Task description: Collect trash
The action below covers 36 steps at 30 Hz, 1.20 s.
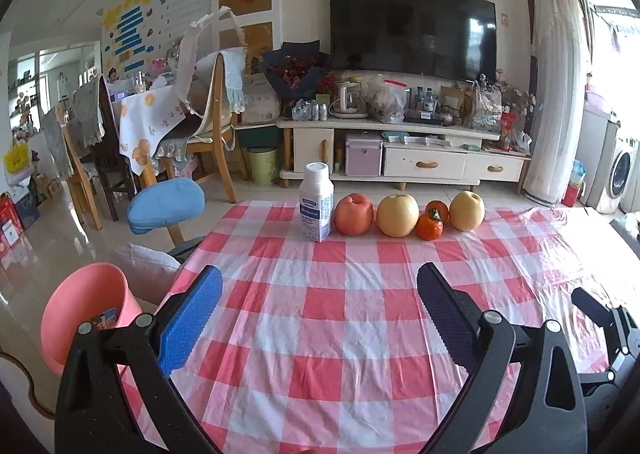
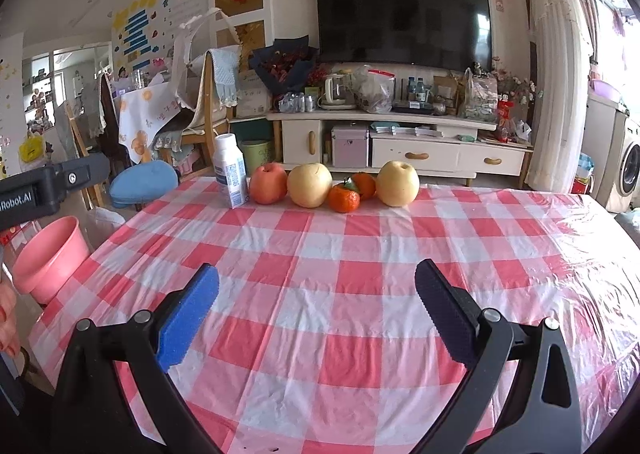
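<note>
- Standing upright at the far edge of the table, the milk bottle (image 1: pixel 316 201) shows in the left wrist view with its long axis vertical, white cap up, blue-and-white label towards us; a squarish plastic body with rounded shoulders.
- Left gripper (image 1: pixel 320 310) is spread wide, nothing between its jaws; one pad is pebbled blue, the other dark and ribbed.
- Beside the bottle, touching or nearly so, sits a smooth red apple (image 1: pixel 354 214), then a yellow pear (image 1: pixel 398 215), two glossy tangerines (image 1: pixel 431 223) and a second pear (image 1: pixel 467 211).
- Checked tablecloth (image 1: pixel 320 334), pink and white, is crinkled and shiny like thin plastic.
- A round pink bin (image 1: pixel 86 306) stands on the floor off the table's left edge.
- Over to the right wrist view: right gripper (image 2: pixel 318 304) gapes fully open above bare cloth, empty.
- Bottle (image 2: pixel 231 176) is upright at the left end of the fruit row, well beyond the fingers.
- Pink bin (image 2: pixel 50 258) is at left, below the table edge.
</note>
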### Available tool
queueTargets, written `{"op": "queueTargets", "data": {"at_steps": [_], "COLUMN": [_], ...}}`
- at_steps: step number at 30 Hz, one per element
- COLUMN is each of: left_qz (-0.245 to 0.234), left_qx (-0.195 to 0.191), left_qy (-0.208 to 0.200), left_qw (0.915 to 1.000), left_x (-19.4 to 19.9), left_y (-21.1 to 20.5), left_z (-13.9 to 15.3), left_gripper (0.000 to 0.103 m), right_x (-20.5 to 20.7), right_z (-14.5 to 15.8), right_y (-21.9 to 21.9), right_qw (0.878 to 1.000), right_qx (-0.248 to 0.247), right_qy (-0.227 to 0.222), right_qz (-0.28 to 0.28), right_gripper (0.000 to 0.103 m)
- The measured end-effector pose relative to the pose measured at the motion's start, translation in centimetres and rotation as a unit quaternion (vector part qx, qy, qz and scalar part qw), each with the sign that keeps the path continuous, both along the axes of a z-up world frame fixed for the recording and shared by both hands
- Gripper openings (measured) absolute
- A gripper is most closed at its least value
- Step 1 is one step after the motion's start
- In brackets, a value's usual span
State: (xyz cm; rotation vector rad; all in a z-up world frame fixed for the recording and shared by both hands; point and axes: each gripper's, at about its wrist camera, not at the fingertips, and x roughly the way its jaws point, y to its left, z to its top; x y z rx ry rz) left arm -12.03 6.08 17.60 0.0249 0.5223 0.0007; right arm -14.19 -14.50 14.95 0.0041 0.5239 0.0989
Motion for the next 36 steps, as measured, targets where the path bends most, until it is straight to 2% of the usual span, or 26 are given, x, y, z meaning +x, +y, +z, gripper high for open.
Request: {"op": "queueTargets", "data": {"at_steps": [11, 36], "left_qz": [-0.007, -0.013], "left_qx": [0.020, 0.032], "left_qy": [-0.002, -0.001], "left_qw": [0.9998, 0.9994], "left_x": [-0.2, -0.1], "left_y": [-0.9, -1.2], "left_z": [-0.3, -0.7], "left_gripper": [0.097, 0.097], "right_x": [-0.2, 0.3], "right_z": [0.2, 0.1], "right_y": [0.1, -0.3], "right_qw": [1.000, 1.000], "right_qx": [-0.012, -0.012], "right_qy": [-0.008, -0.007], "right_qz": [-0.004, -0.007], "right_gripper": [0.099, 0.099]}}
